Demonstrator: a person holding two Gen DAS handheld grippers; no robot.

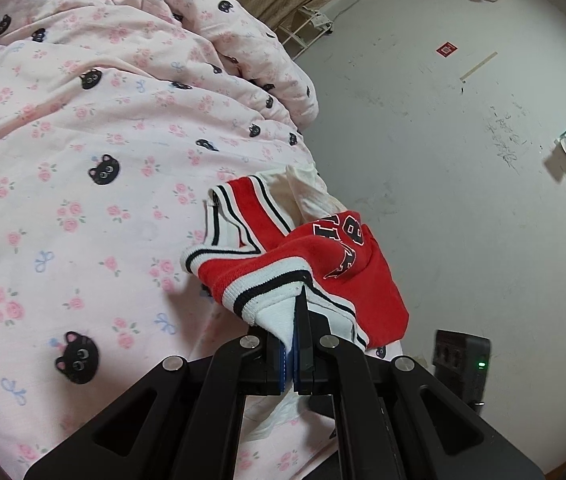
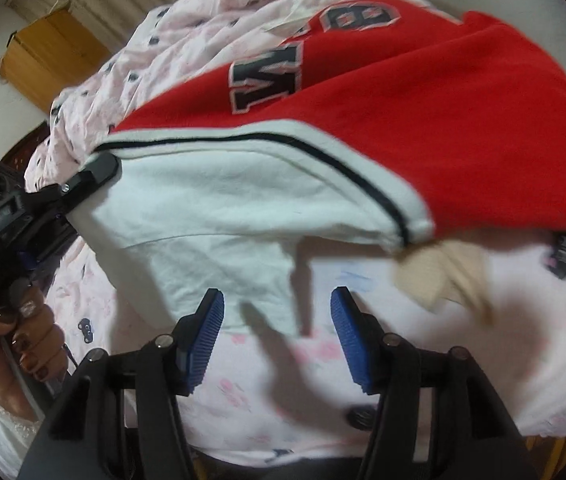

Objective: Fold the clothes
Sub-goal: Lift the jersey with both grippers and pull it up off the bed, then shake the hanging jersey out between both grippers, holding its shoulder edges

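Pink cat-print quilt (image 1: 83,160) covers bed. Red-and-white jersey (image 1: 307,256) lifted just above quilt's wall-side edge. Left gripper (image 1: 295,320) pinching striped hem; right gripper (image 2: 277,336) spread, empty, near white panel. Advice: grasp opposite corner, tension evenly before folding.

**Clearance and obstructions**

Left wrist view: the pink quilt (image 1: 83,184) lies flat and unobstructed to the left of the left gripper (image 1: 297,316). Ahead, the red-and-white garment (image 1: 307,256) bunches directly over the closed jaws. Beyond it, the bunched quilt ridge (image 1: 243,60) rises. To the right, a white wall (image 1: 463,160) bounds the bed edge.

Right wrist view: the right gripper (image 2: 277,340) stands with jaws apart, the gap between the pads free. The draped garment (image 2: 363,120) blocks the path ahead. The left gripper body (image 2: 23,208) and hand (image 2: 31,344) occupy the left side.
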